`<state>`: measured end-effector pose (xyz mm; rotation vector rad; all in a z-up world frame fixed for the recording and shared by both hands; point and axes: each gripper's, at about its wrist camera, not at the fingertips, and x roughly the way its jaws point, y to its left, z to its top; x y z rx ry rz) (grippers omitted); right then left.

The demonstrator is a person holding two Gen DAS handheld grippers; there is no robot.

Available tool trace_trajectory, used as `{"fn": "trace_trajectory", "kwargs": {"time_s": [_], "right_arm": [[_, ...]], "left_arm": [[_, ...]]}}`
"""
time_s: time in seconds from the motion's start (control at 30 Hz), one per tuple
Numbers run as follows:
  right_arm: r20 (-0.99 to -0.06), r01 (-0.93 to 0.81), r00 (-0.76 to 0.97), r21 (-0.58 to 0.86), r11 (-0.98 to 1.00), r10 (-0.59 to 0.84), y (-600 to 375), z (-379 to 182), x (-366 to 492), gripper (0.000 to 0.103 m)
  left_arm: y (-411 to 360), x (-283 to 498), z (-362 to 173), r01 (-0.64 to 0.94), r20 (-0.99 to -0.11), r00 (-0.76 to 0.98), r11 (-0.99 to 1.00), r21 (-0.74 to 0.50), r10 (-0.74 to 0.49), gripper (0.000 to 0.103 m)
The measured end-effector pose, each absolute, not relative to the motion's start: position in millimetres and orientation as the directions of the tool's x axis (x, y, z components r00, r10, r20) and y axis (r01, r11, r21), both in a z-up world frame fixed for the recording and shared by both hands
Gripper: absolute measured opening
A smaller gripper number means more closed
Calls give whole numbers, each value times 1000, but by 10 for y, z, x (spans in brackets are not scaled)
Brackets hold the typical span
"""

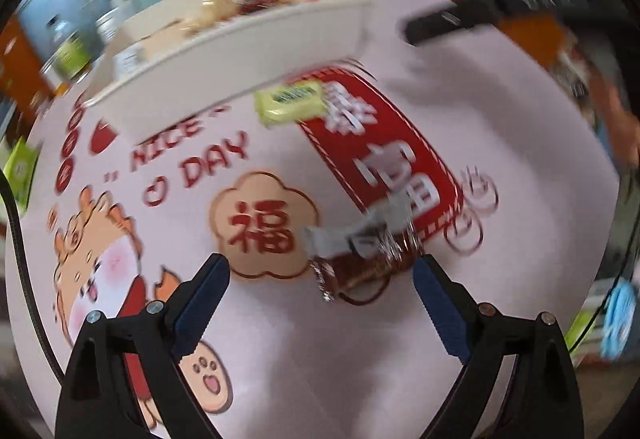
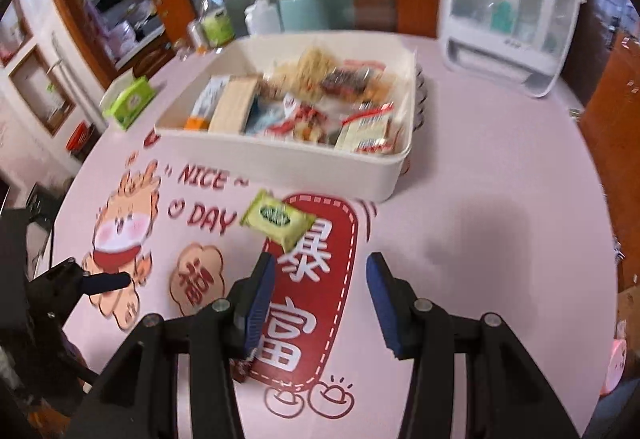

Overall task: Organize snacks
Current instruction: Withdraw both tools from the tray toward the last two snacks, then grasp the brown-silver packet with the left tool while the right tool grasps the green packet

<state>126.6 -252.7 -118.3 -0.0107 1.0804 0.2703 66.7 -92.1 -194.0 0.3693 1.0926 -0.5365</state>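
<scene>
Pink tablecloth (image 2: 480,239): you have a round table covered in pale pink, printed with a cartoon dragon, the words NICE DAY and a red banner with white characters.
Cream bin: your rectangular cream plastic bin (image 2: 280,163) sits on the far half of the cloth and is filled with mixed snack packets.
Green packet: a small yellow-green wrapped snack (image 2: 278,220) lies flat on the cloth just in front of the bin's near wall, its corner over the top of the red banner; in your left view it shows at (image 1: 290,102).
Brown packet: a crinkled brown snack wrapper with a clear, silvery end (image 1: 360,259) lies on the lower end of the red banner, just ahead of your left tongs and nearer their right finger.
Left tongs: your left gripper (image 1: 320,287) is spread wide, nothing between the blue pads, tilted down at the cloth.
Right tongs: your right gripper (image 2: 320,279) stands about half apart and empty, over the banner, with the green packet just beyond its left finger (image 2: 260,299).
Background: a white-framed clear-lidded appliance (image 2: 508,11) stands behind the bin; a green tissue box (image 2: 130,101) rests at the table's left edge.
</scene>
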Motion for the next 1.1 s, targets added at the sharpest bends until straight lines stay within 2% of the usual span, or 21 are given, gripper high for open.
{"fn": "trace_trajectory", "kwargs": {"time_s": [0.27,0.37,0.47,0.57,0.63,0.73,0.87,0.9,0.93,1.0,1.07,1.1], "right_arm": [[-895,-329,332,187,925,299,-2397,-1635,1577,48],[-896,-372,306,198,907,321,-2313,-1729,1705,47],[-896,-428,279,206,880,346,-2192,-1824,1832,47],[-898,-471,254,208,857,358,-2076,-1913,1943,47],[-900,-499,237,211,841,366,-1997,-1967,2011,47],[-906,-536,232,184,824,354,-1895,-2021,2079,48],[-912,-576,218,167,800,347,-1809,-2066,2106,48],[-914,-587,217,158,794,342,-1789,-2080,2100,48],[-914,-604,228,138,785,336,-1767,-2074,2079,48],[-917,-630,244,98,771,316,-1734,-2078,2042,47],[-919,-650,272,42,759,285,-1711,-2076,1992,38],[-919,-657,279,30,753,280,-1710,-2074,1974,23]], "left_arm": [[-1128,918,-2234,558,-915,387,818,135,-112,92],[-1141,1040,-2266,518,-917,385,847,122,-103,92],[-1105,1154,-2276,465,-923,367,882,74,-116,88],[-1030,1246,-2295,410,-933,329,912,1,-147,76],[-977,1282,-2310,385,-937,306,922,-41,-169,63],[-915,1293,-2297,365,-937,306,930,-51,-171,54],[-839,1274,-2293,347,-940,289,935,-73,-181,53],[-822,1285,-2289,347,-941,282,934,-83,-188,56],[-808,1284,-2291,349,-943,268,932,-95,-197,67],[-714,1268,-2294,345,-948,237,931,-123,-213,78],[-663,1234,-2291,350,-951,220,928,-132,-218,78],[-646,1219,-2296,354,-953,215,926,-128,-214,78]]}}
